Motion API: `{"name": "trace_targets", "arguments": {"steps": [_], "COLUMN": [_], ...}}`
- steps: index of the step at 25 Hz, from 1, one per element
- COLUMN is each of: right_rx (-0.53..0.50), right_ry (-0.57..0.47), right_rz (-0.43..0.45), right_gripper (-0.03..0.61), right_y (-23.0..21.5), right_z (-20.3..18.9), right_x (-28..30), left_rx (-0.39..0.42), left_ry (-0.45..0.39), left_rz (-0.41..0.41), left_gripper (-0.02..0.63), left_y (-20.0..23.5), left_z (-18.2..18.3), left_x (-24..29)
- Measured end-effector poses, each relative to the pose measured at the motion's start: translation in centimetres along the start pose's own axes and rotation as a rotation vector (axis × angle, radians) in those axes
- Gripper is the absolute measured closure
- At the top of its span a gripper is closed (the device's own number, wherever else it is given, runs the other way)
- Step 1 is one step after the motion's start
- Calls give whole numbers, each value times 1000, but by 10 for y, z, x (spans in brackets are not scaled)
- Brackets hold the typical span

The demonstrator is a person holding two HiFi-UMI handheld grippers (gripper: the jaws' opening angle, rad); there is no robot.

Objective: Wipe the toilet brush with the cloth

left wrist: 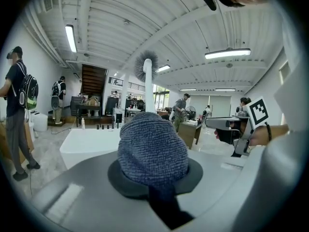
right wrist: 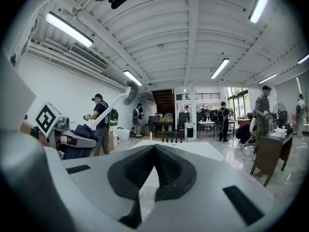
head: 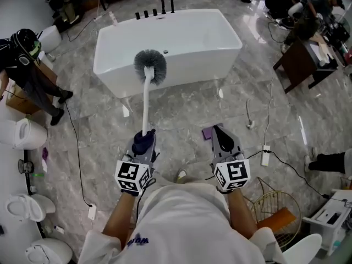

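Toilet brush [head: 146, 95] handle in cloth [left wrist: 153, 146], pinched by left gripper [head: 144, 145] fingers; right gripper [head: 219, 130] fingers pressed together, empty.

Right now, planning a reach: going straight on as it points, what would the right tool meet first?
Probably the white bathtub, straight ahead of the right tool; depth is unclear.

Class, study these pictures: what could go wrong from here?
1. The left tool alone grips the toilet brush, through the cloth at the handle's end; the long brush may tilt or slip.
2. The right tool is shut and empty, so nothing steadies it.
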State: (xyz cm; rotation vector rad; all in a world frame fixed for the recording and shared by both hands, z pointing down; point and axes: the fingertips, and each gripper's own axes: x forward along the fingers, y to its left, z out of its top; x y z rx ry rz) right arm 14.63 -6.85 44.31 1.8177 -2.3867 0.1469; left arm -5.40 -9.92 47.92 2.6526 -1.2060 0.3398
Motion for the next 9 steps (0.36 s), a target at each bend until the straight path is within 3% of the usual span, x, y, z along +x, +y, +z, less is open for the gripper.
{"name": "trace_targets", "arguments": {"steps": [9], "right_rx": [2], "right_ry": [38], "right_rz": [-28], "right_gripper": [575], "right_y": [-18], "right_z": [-12], "right_x": [-15], "left_rx": [-8], "left_ry": [13], "left_rz": [-18], "left_gripper": [569], "left_y": [-3], "left_z": [-3], "left_x": [-4]}}
